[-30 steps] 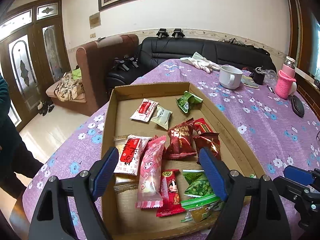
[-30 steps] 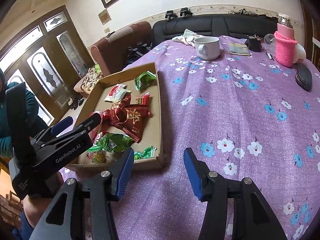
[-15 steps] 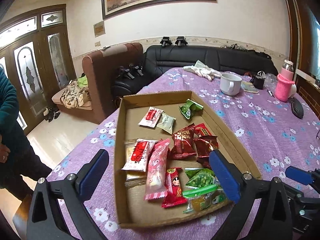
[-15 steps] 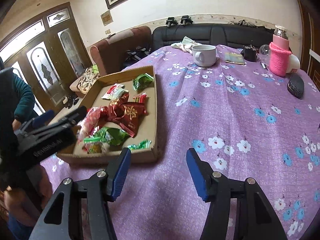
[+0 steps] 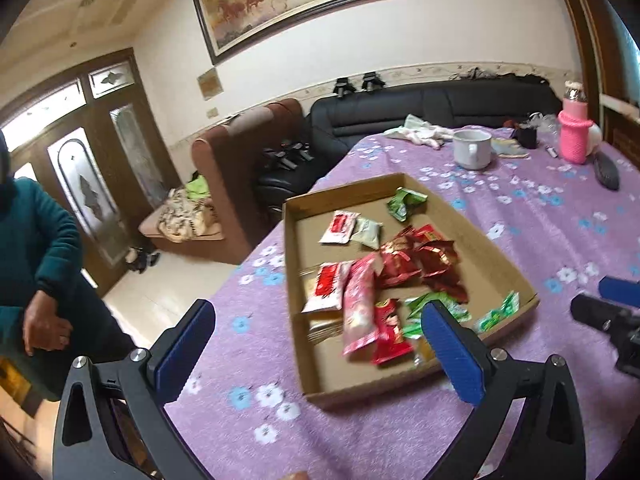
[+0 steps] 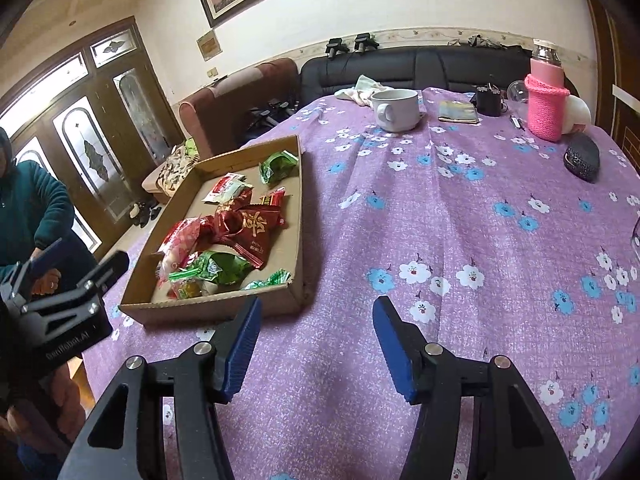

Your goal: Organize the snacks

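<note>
the cardboard tray [image 5: 484, 240] lies flat on the desk [image 6: 460, 220], which is covered in a purple flowered cloth. the tray is near the desk's left edge, its long axis running from the near edge away toward the black sofa [image 5: 440, 108]. the snacks [image 5: 384, 272] sit inside it in a loose heap. a long pink packet [image 5: 360, 304] lies lengthwise along the tray, with a red packet [image 5: 390, 332] just beside it pointing the same way. a white and red packet [image 5: 328, 286] rests on the pink one's left. dark red foil packets [image 6: 248, 226] are bunched at the middle. green packets [image 6: 218, 268] lie at the near end, and one green packet [image 6: 278, 166] sits alone near the far right corner.

the left gripper [image 5: 316, 344] hangs over the tray's near left part with its jaws spread as wide as they go; they have just been opening, and nothing is between them. the right gripper [image 6: 316, 340] is over bare cloth just to the right of the tray's near corner, jaws about half apart and holding nothing.

a white mug [image 6: 396, 110] and a pink bottle [image 6: 546, 100] stand at the far end of the desk, well apart from the tray.
</note>
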### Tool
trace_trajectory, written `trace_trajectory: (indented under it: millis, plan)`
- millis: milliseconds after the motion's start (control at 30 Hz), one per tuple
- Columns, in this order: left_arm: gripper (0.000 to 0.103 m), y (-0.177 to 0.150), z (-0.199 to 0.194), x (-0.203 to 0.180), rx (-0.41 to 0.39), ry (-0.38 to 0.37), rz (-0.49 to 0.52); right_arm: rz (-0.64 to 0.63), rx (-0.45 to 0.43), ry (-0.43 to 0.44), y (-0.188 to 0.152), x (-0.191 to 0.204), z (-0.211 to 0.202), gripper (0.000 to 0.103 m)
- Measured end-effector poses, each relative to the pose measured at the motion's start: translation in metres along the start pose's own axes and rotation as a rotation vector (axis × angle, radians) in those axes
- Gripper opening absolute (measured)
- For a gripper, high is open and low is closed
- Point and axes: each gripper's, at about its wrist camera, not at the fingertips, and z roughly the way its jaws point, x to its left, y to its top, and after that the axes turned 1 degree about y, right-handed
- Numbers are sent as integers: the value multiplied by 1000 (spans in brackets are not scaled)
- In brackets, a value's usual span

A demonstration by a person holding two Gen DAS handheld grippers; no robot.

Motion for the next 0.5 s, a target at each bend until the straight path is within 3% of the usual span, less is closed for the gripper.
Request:
trace_trajectory:
  millis: [200, 500]
  plan:
    - [103, -2, 11, -5, 95, -68, -42, 28, -13, -1, 1, -8, -5, 72]
    - [103, -4, 39, -12, 128, -1, -59, 13, 19, -15, 0, -4, 3, 72]
